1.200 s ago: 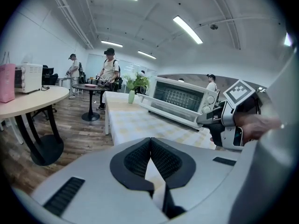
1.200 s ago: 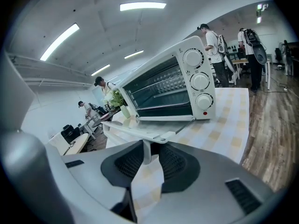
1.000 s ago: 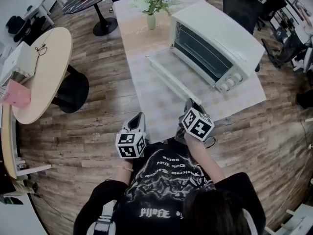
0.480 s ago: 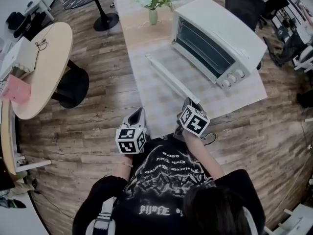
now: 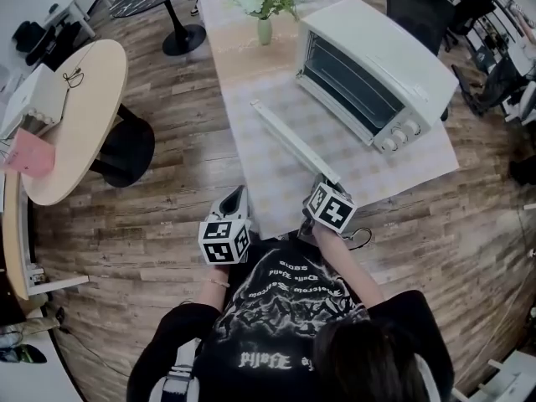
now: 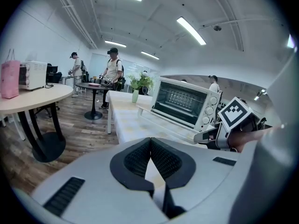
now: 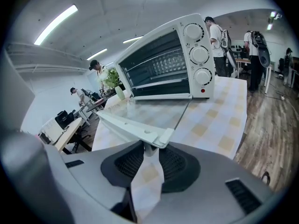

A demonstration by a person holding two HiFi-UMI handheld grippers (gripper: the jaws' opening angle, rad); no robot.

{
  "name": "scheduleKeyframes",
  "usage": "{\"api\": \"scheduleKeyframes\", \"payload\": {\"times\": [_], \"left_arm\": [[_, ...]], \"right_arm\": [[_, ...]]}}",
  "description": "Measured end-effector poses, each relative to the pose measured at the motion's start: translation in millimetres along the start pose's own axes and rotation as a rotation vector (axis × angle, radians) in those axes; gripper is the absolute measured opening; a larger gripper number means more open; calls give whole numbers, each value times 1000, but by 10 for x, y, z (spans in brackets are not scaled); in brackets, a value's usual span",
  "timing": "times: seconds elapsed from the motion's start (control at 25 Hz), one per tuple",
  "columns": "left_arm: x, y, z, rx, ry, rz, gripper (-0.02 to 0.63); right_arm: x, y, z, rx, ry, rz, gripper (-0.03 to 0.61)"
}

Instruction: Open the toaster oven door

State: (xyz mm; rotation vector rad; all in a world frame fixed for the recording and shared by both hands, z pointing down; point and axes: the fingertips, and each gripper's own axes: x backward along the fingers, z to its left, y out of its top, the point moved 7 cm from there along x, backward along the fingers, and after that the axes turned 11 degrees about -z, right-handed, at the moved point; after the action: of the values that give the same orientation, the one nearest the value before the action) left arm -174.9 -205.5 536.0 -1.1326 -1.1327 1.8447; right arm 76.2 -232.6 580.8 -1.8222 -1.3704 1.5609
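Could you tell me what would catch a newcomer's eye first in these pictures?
The white toaster oven on the checked tablecloth stands out, its glass door folded down flat. The right hand-held gripper is closed on the near end of the door handle, while the left hand-held gripper hangs shut and empty off the table's near edge.
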Motion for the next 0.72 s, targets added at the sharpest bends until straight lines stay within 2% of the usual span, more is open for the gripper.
{"api": "scheduleKeyframes", "payload": {"times": [0.24,0.56,0.72], "left_arm": [[-11,-1,8,2,6,-4,18],[15,-15,37,15,28,-3,18],[7,-5,32,9,29,2,18]], "right_arm": [[-67,-102,-10,-35,-6,63,104],[-118,-199,-45,-12,-13,104,94],[-165,-231,-53,-41,-19,140,92]]}}
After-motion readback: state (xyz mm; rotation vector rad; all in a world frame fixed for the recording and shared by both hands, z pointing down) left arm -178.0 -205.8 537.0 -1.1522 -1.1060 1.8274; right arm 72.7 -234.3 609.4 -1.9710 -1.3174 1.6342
